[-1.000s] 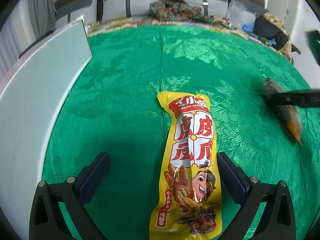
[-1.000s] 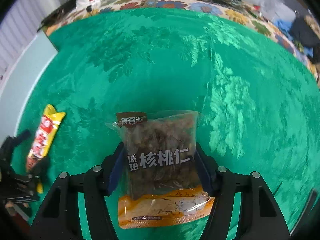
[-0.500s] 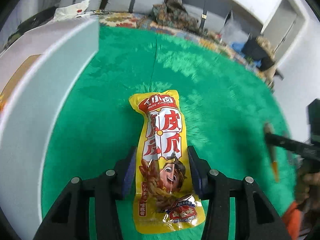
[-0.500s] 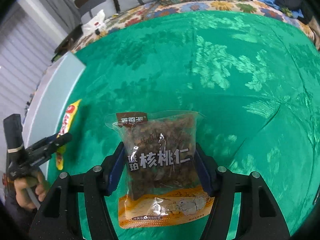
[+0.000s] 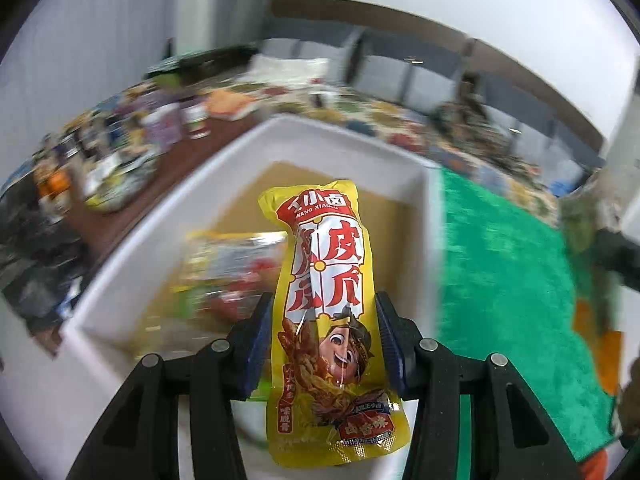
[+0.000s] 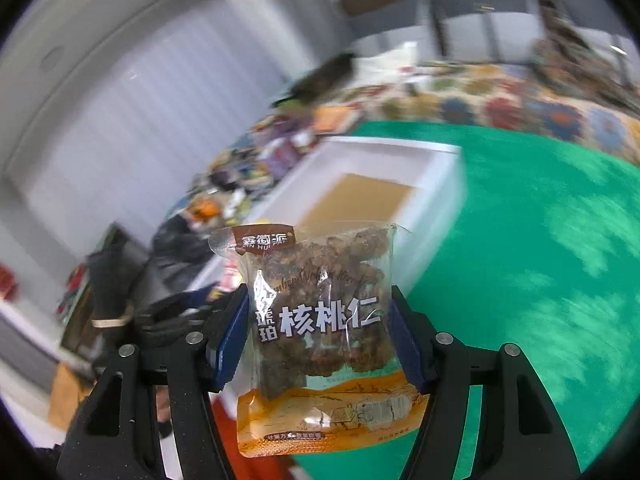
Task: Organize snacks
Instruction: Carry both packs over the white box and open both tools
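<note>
Lifted: "WANG XIAO" pkt (image 5: 324, 308), 核桃仁 bag (image 6: 324, 320)

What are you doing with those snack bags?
A person is tidying snacks with two handheld grippers. The left gripper is clamped on a long yellow snack packet, held over a white box that has another snack inside. The right gripper holds a clear bag of candied walnuts near that box, above the green tablecloth.

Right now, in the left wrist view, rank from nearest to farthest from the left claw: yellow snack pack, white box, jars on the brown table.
1. Yellow snack pack, clamped in the left claw.
2. White box, directly beneath and ahead.
3. Jars, upper left, beyond the box.
</note>
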The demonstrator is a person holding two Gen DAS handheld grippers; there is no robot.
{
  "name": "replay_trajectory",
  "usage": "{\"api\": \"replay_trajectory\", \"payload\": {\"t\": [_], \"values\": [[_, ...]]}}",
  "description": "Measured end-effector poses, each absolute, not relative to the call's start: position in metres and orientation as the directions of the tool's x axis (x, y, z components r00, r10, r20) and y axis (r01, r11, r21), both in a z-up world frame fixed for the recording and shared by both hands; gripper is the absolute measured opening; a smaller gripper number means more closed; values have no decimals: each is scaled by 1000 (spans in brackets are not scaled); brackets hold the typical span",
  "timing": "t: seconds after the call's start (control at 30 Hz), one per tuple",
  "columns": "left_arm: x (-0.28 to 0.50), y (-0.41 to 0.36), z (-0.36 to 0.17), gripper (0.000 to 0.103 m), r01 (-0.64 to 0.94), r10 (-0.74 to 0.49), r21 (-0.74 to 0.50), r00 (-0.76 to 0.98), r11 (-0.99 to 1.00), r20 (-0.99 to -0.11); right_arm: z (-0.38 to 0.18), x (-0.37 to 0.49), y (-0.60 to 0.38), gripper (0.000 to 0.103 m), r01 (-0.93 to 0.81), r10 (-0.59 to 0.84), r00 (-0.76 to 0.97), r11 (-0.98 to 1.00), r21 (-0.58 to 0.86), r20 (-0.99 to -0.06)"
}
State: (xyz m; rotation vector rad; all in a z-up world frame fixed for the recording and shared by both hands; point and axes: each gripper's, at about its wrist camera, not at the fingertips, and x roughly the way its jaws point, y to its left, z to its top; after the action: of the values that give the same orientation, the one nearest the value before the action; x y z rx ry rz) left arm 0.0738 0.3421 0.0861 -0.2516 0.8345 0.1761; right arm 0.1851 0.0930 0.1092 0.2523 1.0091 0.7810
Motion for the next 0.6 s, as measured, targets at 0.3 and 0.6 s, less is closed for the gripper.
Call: {"api": "replay_trajectory", "payload": {"t": [0.3, 0.6], "values": [[51, 394, 20, 74, -389, 187, -55, 558, 920, -809, 41, 176, 238, 80, -514, 650, 136, 691, 507, -748], [32, 393, 43, 94, -422, 282, -17, 635, 906, -719, 18, 185, 238, 80, -481, 639, 46, 688, 543, -768]]}}
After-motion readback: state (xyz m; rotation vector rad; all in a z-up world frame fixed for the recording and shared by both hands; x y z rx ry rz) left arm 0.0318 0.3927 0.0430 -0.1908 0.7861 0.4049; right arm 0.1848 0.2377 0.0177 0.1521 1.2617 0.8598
